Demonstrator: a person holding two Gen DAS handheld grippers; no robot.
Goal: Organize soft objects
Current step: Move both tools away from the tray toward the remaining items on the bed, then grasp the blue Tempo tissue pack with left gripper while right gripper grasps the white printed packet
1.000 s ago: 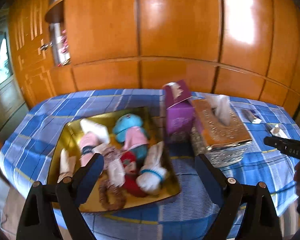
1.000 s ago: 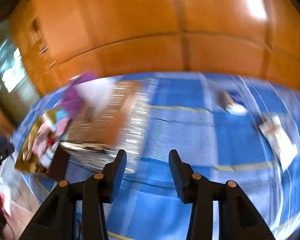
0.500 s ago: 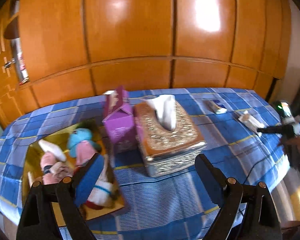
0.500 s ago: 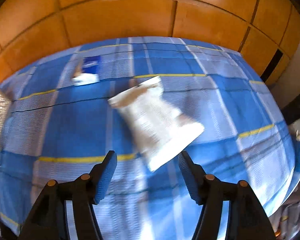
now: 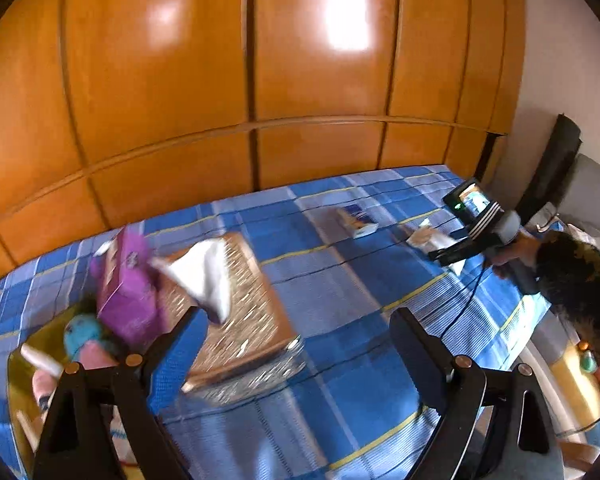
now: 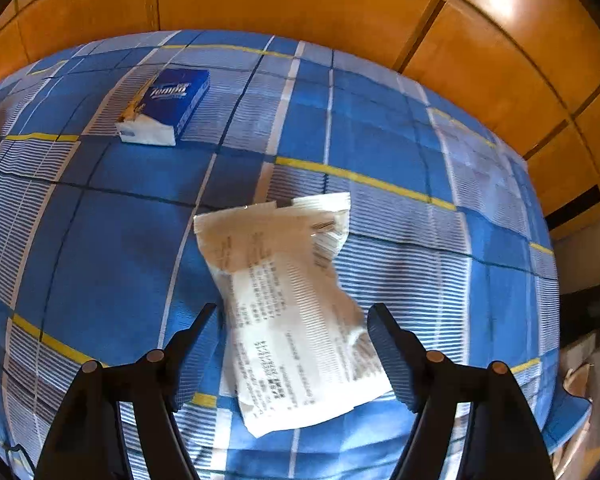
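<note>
The right gripper (image 6: pixel 292 344) straddles a white packet (image 6: pixel 292 312) (jaws opening, not pressing it); a blue tissue pack (image 6: pixel 168 106) lies at eleven o'clock. The left gripper (image 5: pixel 300 344) hangs open, empty.

Counter (image 6: pixel 112 208) has a blue plaid cloth over it. On it: white wipes pack (image 6: pixel 292 312), blue Tempo tissue pack (image 6: pixel 168 104), ornate tissue box (image 5: pixel 236 312), purple carton (image 5: pixel 128 284), gold tray (image 5: pixel 20 368) of soft toys.
</note>
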